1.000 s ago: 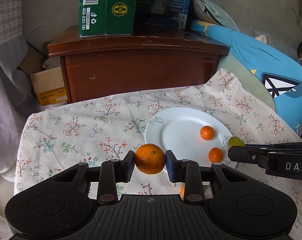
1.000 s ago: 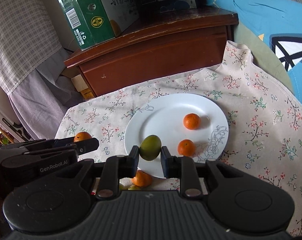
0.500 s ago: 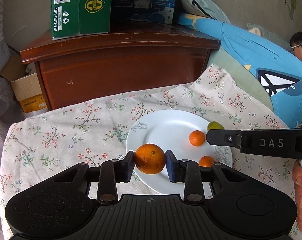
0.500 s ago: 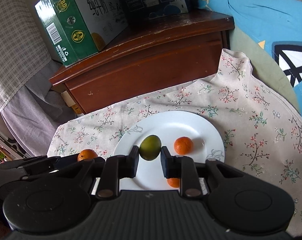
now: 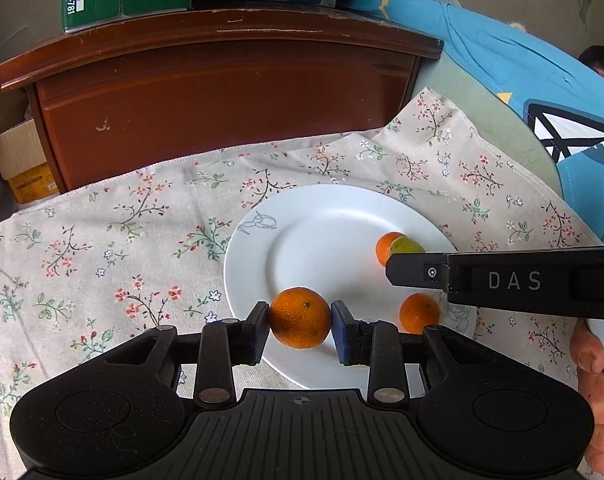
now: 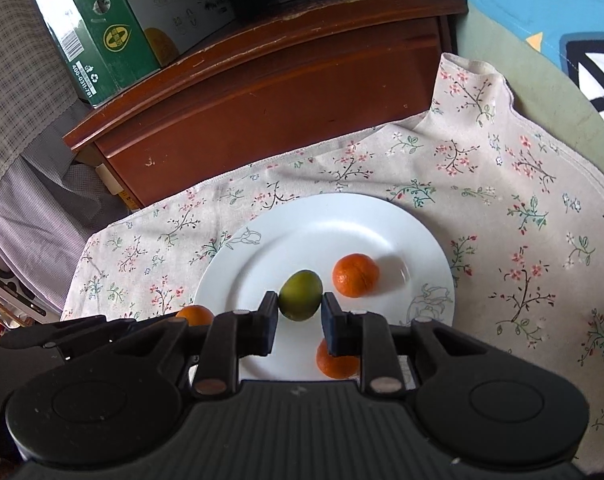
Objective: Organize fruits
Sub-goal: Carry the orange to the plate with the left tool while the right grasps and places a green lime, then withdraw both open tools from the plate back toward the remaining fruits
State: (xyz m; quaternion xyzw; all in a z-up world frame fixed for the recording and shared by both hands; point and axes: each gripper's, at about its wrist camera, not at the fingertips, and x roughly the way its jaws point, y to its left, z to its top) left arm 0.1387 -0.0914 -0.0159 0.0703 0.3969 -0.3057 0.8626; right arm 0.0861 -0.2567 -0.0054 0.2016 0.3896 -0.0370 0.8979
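Fruits both mid-air over the round white ceramic plate (image 5: 302, 216): big orange mandarin (image 5: 300, 317) pinched in left gripper (image 5: 300, 326) near 7 o'clock, small green citrus (image 6: 300, 295) pinched in right gripper (image 6: 300, 314) near centre. Best lowered gently into bare spots, clear of two small oranges (image 6: 355, 275) at 4 o'clock, then released slowly to avoid rolling.

This looks like a room in a home, maybe a bedroom. A flowery cloth (image 5: 102, 240) covers a small table. Behind it stands a brown wooden cabinet (image 5: 222, 100) with a green carton (image 6: 102, 32) on top. A blue blanket (image 5: 521, 68) lies to the side, and checked cloth (image 6: 18, 60) hangs nearby.
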